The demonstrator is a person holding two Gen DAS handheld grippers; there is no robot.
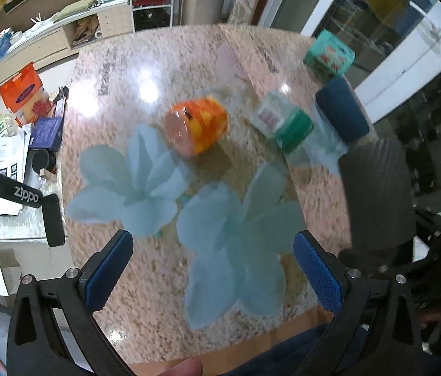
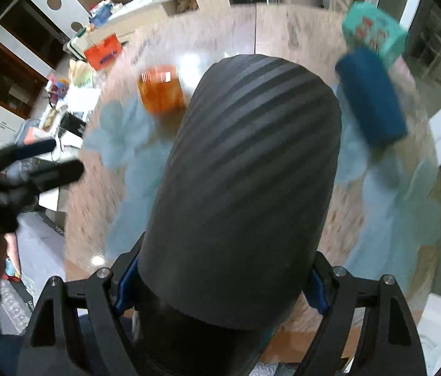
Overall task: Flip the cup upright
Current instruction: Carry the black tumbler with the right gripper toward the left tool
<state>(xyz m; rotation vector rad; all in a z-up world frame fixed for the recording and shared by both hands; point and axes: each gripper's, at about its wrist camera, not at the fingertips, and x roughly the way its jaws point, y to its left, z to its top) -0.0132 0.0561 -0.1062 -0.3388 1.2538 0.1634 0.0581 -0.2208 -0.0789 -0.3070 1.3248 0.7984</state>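
A dark grey ribbed cup fills the right wrist view. My right gripper is shut on it near its wide end, and its closed end points away from the camera over the table. The same cup shows at the right edge of the left wrist view, held above the table. My left gripper is open and empty over the near part of the table, its blue pads wide apart. It shows blurred at the left of the right wrist view.
The round granite table carries pale blue flower prints. On it lie an orange jar on its side, a white and green packet, a dark blue roll and a teal box. A cluttered side desk stands left.
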